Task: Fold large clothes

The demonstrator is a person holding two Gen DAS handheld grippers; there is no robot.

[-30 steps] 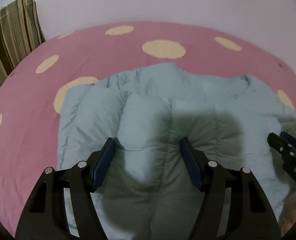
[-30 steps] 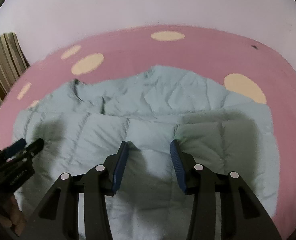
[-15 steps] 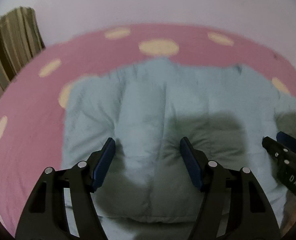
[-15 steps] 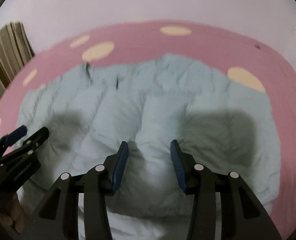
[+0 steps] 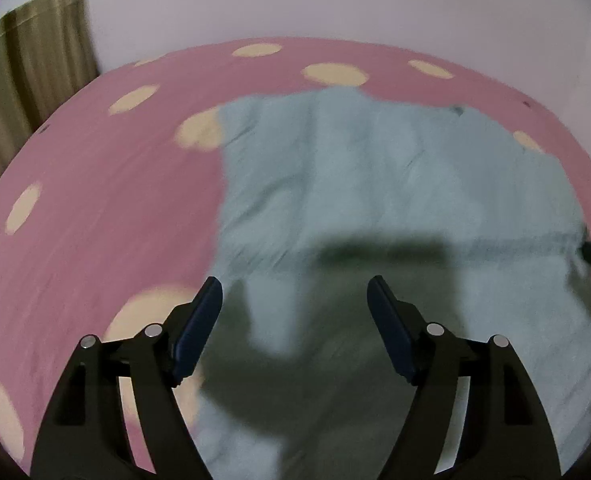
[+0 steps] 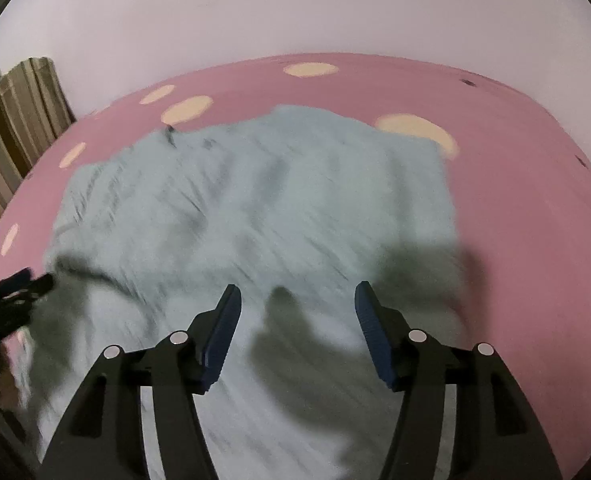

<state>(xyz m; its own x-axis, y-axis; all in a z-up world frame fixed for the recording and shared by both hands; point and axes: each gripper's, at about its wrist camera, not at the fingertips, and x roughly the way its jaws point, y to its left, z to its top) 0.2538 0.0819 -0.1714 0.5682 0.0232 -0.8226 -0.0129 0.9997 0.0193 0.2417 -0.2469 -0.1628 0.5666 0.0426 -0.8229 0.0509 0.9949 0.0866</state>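
Spread over the pink dotted bed cover (image 5: 95, 208), the pale blue padded jacket (image 5: 375, 184) lies folded and released, since the left tongs (image 5: 293, 328) and right tongs (image 6: 295, 332) have just been opening, both empty and drawn back from it.

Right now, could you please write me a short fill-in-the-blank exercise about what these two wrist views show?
1. The light blue padded jacket lies on a ____ bedcover with cream dots.
2. The left gripper has ____ between its fingers.
3. The right gripper stands ____ above the jacket.
4. The pads on the fingers are coloured ____.

Missing words: pink; nothing; open; blue
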